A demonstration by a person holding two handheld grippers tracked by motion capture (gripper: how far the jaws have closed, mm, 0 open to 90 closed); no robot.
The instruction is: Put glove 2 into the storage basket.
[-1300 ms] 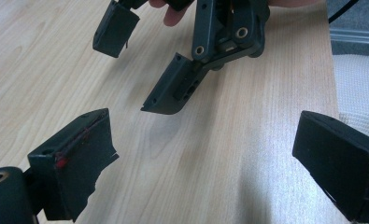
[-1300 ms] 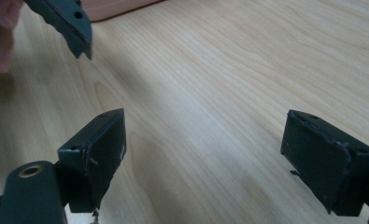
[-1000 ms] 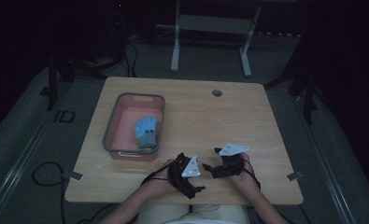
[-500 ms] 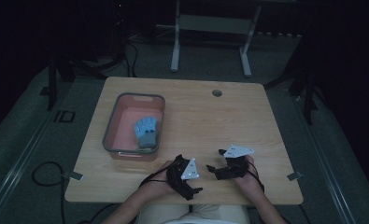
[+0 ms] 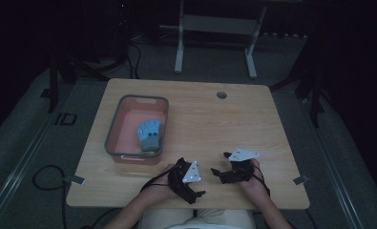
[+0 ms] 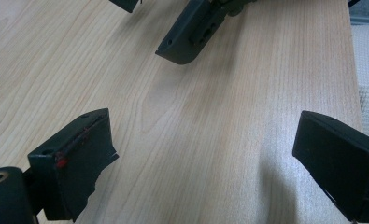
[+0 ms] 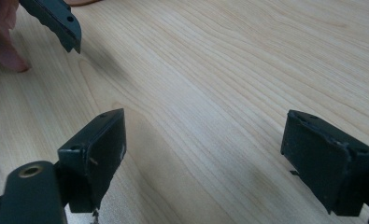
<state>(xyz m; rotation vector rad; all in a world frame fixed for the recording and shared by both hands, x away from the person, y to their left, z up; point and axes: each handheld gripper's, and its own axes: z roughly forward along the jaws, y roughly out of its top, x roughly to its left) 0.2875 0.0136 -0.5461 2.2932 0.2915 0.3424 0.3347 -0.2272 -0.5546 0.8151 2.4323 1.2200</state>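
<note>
Both grippers rest low over the wooden table (image 5: 214, 119) near its front edge and face each other. My left gripper (image 5: 199, 183) is open, and bare wood (image 6: 205, 140) lies between its wide-apart jaws. My right gripper (image 5: 218, 168) is open too, over bare wood (image 7: 205, 135). The right gripper's jaw (image 6: 191, 32) shows at the top of the left gripper view. The left gripper's jaw (image 7: 56, 18) and a fingertip (image 7: 2, 49) show at the top left of the right gripper view. Neither gripper holds anything.
A pink tray with a grey rim (image 5: 113, 129) stands on the table's left half and holds a blue glove-like thing (image 5: 149, 133). A round cable hole (image 5: 221, 95) sits near the far edge. Metal stand legs (image 5: 179, 43) rise behind the table.
My right gripper has slipped a little toward the table's front edge. The left gripper has hardly moved. Both have stayed open.
</note>
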